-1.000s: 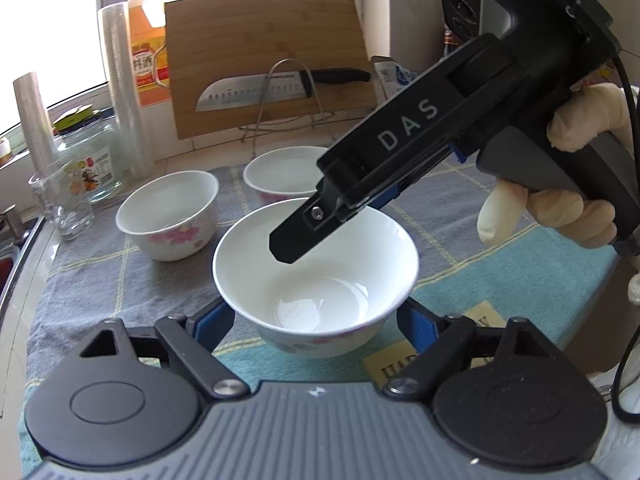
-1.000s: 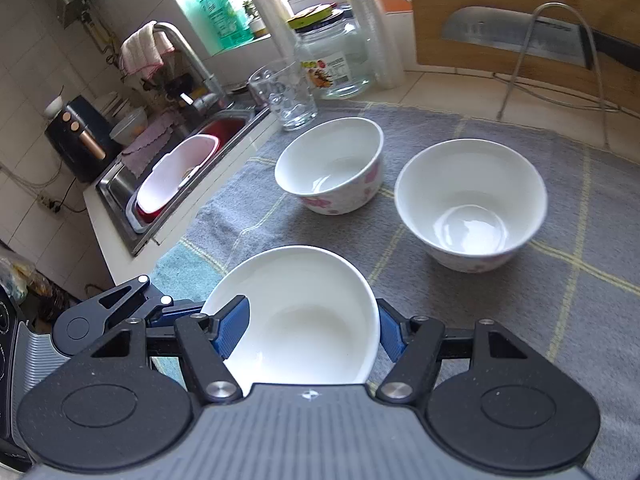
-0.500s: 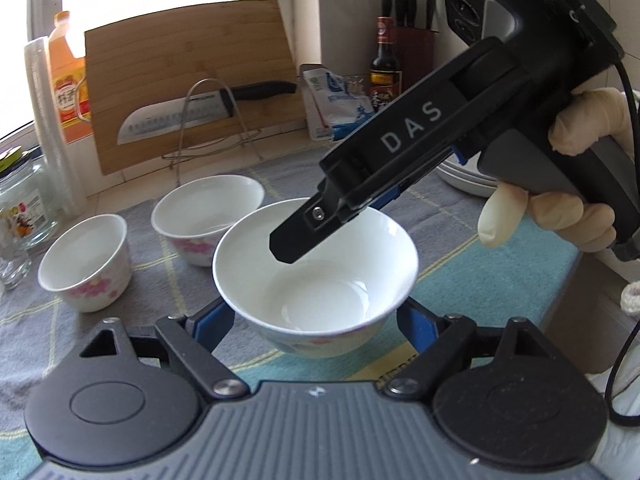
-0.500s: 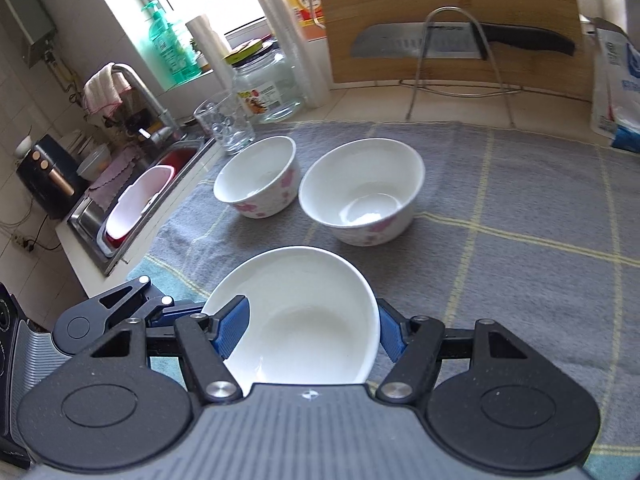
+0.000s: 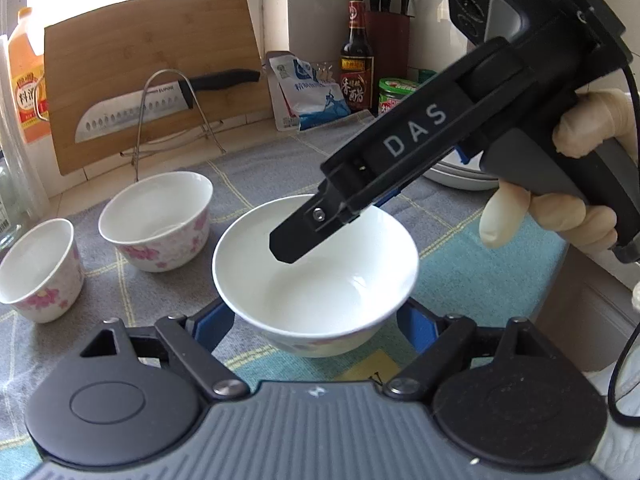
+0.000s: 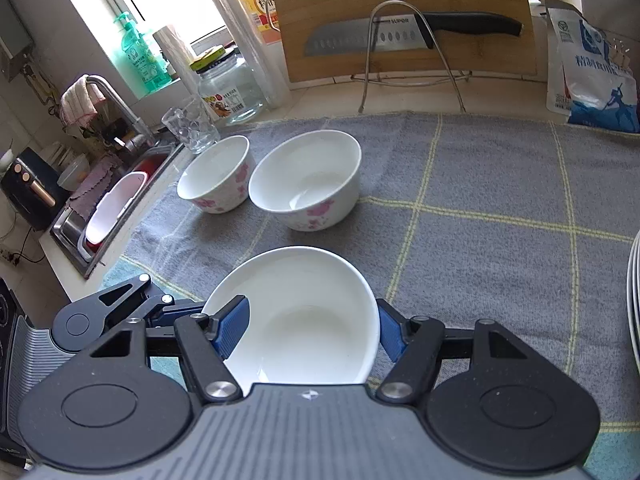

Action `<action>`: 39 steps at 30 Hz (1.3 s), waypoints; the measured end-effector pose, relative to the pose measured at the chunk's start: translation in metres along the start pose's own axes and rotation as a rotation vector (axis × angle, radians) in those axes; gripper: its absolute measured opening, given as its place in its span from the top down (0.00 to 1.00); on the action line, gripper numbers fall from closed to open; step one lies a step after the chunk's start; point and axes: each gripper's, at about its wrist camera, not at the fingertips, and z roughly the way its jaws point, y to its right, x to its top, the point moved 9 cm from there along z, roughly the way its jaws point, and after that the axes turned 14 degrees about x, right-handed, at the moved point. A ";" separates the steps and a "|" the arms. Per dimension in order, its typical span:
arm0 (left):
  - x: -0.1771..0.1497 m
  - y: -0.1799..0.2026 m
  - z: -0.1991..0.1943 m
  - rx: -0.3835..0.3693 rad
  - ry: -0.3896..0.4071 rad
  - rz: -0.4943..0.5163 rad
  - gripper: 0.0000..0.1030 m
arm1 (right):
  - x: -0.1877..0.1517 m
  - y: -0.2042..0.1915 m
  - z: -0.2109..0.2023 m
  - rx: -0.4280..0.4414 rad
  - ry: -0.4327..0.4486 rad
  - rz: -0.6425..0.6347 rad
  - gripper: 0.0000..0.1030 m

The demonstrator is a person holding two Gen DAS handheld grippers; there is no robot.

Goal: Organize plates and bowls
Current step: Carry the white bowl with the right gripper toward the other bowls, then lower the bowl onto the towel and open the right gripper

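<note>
Both sets of fingers clamped on one white bowl [image 5: 316, 280], left gripper [image 5: 316, 320] and right gripper [image 6: 308, 332]. View has swung toward desk's right edge; plate stack [image 6: 634, 300] now showing. Two flowered bowls [image 6: 304, 184] left behind on cloth

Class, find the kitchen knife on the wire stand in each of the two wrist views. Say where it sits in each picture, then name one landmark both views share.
Left wrist view: the knife is upper left, blade pointing left, against the cutting board.
Right wrist view: the knife is top centre, again on the wire stand.
Shared landmark: the blue-and-white bag, just right of the board in both.
</note>
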 end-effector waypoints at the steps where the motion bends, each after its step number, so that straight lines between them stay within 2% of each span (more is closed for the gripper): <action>1: -0.002 0.001 0.000 -0.004 -0.005 -0.003 0.15 | -0.001 0.002 0.001 0.001 -0.003 0.004 0.30; 20: -0.010 0.006 0.009 -0.025 -0.043 -0.006 0.15 | -0.010 0.010 0.007 -0.012 -0.030 0.007 0.29; 25: -0.010 0.006 0.009 -0.027 -0.040 -0.003 0.14 | -0.011 0.007 0.010 -0.008 -0.029 -0.003 0.21; 29: -0.010 0.005 0.009 -0.038 -0.037 -0.016 0.08 | -0.007 0.004 0.010 0.002 -0.007 -0.007 0.05; 39: -0.015 -0.006 -0.008 -0.042 -0.059 -0.026 0.07 | 0.005 0.000 0.003 -0.079 0.013 -0.102 0.00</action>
